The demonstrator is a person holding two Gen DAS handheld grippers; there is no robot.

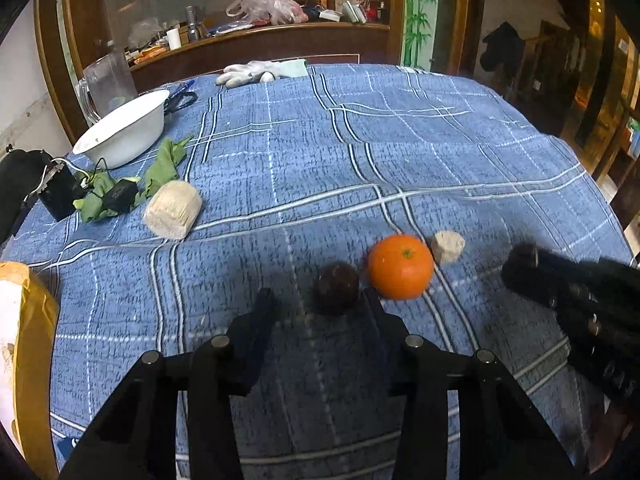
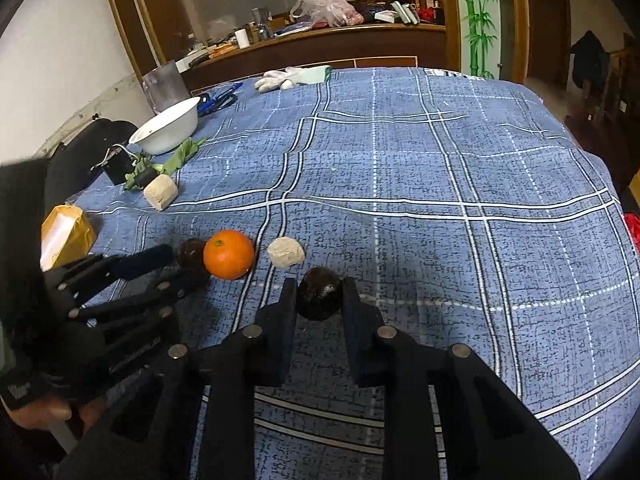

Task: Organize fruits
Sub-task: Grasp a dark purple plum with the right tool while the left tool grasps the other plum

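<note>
Fruits sit in a loose row near our edge of the bench (image 2: 440,160). We see an orange (image 2: 228,254) touching a dark round fruit (image 2: 191,253) on its left. Just right of the orange lies a pale lump (image 2: 285,252). Right claw (image 2: 318,294) grips a second dark fruit (image 2: 320,293) between both fingers. Left claw (image 1: 316,300) is wide, its fingers flanking the dark round fruit, contact unclear. Further back left: a beige block (image 2: 160,192), green leaves (image 2: 176,160), a white bowl (image 2: 166,128).
</note>
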